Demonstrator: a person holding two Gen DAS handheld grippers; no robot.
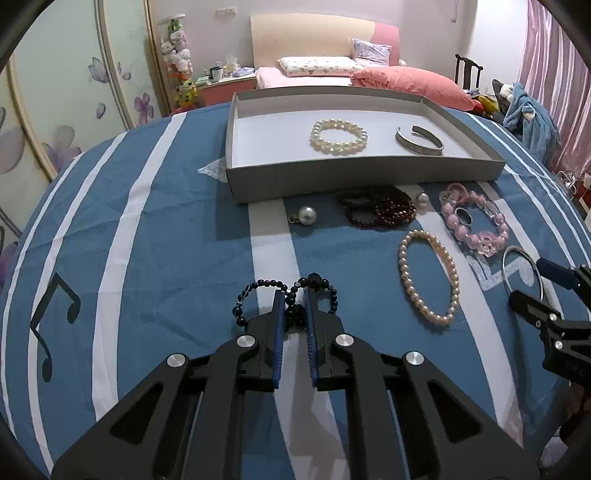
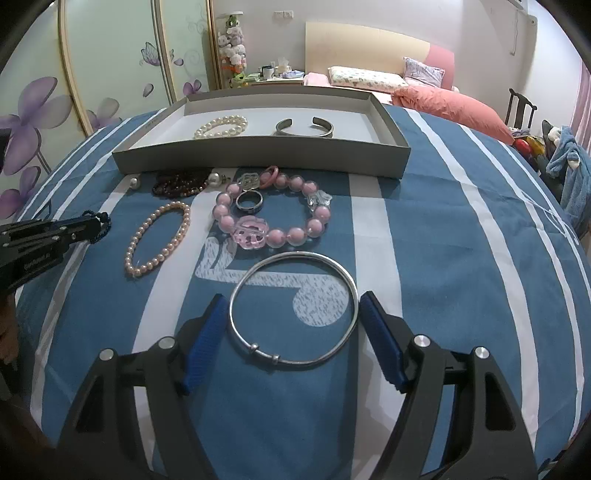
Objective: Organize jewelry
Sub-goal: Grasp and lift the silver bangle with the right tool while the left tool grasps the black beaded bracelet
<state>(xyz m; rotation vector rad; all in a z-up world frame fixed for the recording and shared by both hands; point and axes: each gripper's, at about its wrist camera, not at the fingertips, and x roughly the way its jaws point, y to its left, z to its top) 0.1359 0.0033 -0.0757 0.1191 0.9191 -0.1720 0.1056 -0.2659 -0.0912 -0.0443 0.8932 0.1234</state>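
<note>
i'm looking out over a blue bedspread (image 1: 155, 236) with white stripes and black music notes. straight ahead of the gripper is a second bed (image 1: 314, 74) with a cream headboard (image 1: 314, 35), pillows and a coral duvet (image 1: 413, 83). off to the left are floral wardrobe doors (image 2: 110, 62); to the right, pink curtains (image 1: 554, 74) and a dark wooden chair (image 1: 468, 72).

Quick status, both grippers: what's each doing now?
Left gripper: shut on the dark bead bracelet.
Right gripper: open, straddling the silver bangle, not gripping.
</note>
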